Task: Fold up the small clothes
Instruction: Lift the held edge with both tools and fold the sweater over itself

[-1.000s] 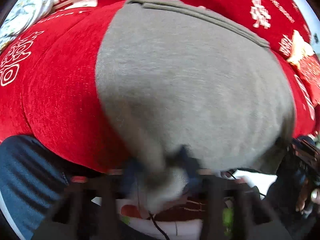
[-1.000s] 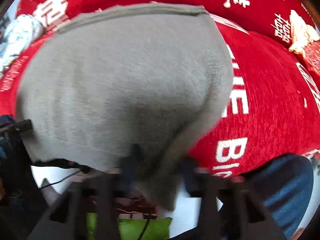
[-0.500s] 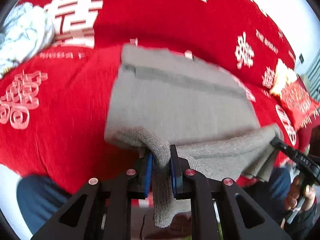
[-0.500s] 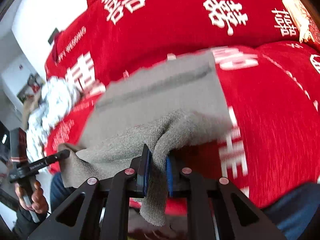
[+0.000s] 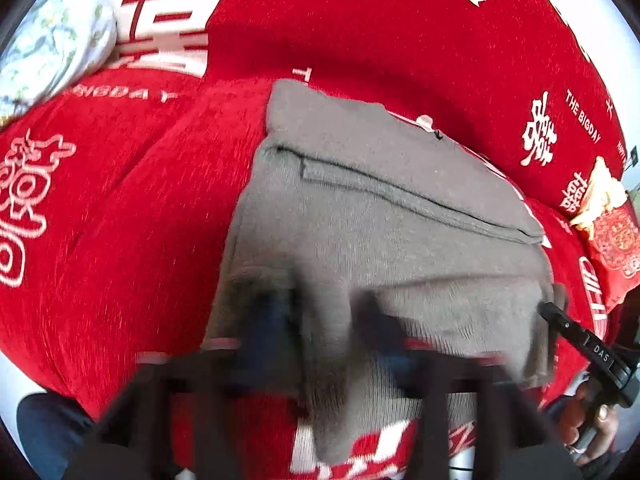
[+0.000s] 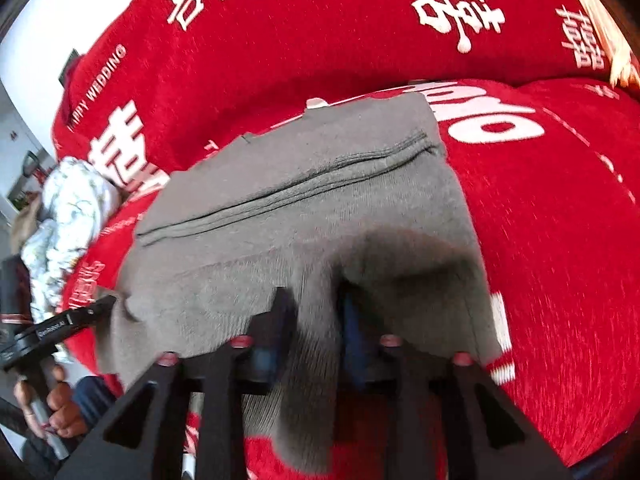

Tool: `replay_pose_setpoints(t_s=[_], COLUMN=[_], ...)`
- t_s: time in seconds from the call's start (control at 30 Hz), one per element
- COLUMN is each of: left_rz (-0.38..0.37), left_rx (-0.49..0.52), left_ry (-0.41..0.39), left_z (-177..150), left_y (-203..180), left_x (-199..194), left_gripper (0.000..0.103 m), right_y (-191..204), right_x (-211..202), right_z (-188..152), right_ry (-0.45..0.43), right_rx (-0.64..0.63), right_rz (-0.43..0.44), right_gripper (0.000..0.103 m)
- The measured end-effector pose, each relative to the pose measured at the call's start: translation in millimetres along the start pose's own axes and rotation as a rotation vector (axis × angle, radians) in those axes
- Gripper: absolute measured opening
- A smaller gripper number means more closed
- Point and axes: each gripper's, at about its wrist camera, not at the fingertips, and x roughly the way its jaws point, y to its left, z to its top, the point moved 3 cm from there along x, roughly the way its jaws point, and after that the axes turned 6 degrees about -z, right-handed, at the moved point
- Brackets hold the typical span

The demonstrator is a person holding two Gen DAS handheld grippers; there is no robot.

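So half a second back both claws had the near hem of the grey knit garment (image 5: 360, 216) lifted up off the red cover (image 5: 120, 220), and you could see the cloth arching toward them. Now that hem is carried further over the body of the piece and sits lower, so the front half is draping onto the back half. My read is that's the fold going in, nearly laid but not let go yet.

The left gripper (image 5: 324, 320) is blurry (it's clearly moving), but a strip of grey cloth runs down between its fingers, so I'd say it's pinched on the near-left part of the hem. The right gripper (image 6: 316, 320) is sharper, fingers pressed together on the near-right part of the same hem, with a tail of fabric hanging below them.

The garment itself lies flat on the red cover right in front of both claws, its ribbed band (image 6: 288, 192) across the far side. A pale floral bundle (image 6: 68, 216) sits off to the left, well apart.
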Motion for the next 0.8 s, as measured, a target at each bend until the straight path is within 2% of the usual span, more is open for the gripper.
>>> replay_pose_setpoints(t_s=[0.03,0.07,0.1,0.2,0.33,0.4,0.47,0.5,0.53,0.57,0.6,0.63,0.7,0.8], left_rz=[-0.012,-0.017,-0.014,0.002,-0.027,-0.015,-0.009,-0.011,-0.015,-0.03,-0.058,-0.071,-0.086,-0.089], left_rx=[-0.012,-0.022,-0.026,-0.031,-0.054,-0.055,-0.024,-0.021,-0.018,-0.012,-0.01,-0.013,-0.021,-0.031], left_ry=[-0.021,-0.048,-0.055,-0.048,0.011,0.018,0.005,0.009,0.009,0.012,0.028,0.042,0.049,0.024], left_z=[-4.4,-9.6,-18.1,-39.6,-49.8,-51.2,-50.7,-51.3,-51.6,-52.4,-54.2,-55.5,-57.7,-57.6], left_y=[2.7,5.4,7.3,12.5,11.2,8.6,1.7,-1.0,-2.9,-5.5,-7.9,-8.8,-9.1,-9.1], left_x=[-6.3,-12.3,-17.1,-21.9,-7.9,-1.3,-0.6,0.3,0.0,-0.2,0.8,1.9,0.4,-10.5], left_gripper=[0.085,0.085,0.085,0.085,0.085,0.085,0.082,0.073,0.063,0.053,0.033,0.022,0.013,0.01], right_y=[-4.4,-8.7,-12.4,-16.0,-15.7,-16.6,-15.5,-14.7,-13.5,-12.4,-12.7,-13.5,-15.7,-13.8], right_x=[-7.2,-16.0,-24.5,-33.3,-27.1,-20.7,-12.6,-9.5,-6.2,-3.2,-2.4,-2.7,-7.5,-23.4], right_z=[-4.0,-9.5,-16.8,-33.7,-39.6,-35.9,-34.2,-34.2,-34.6,-35.4,-35.9,-36.1,-36.4,-36.1], right_ry=[-0.016,-0.038,-0.06,-0.052,-0.025,-0.019,0.005,0.016,0.027,0.039,0.041,0.042,0.034,-0.002], right_rx=[0.012,0.018,0.021,0.023,0.027,0.045,0.069,0.071,0.066,0.059,0.059,0.065,0.08,0.073], right_rz=[0.007,0.006,0.002,0.019,0.039,0.051,0.093,0.107,0.115,0.117,0.121,0.132,0.152,0.18], right_gripper=[0.059,0.069,0.07,0.07,0.07,0.066,0.052,0.046,0.032,0.024,0.021,0.016,0.014,0.013])
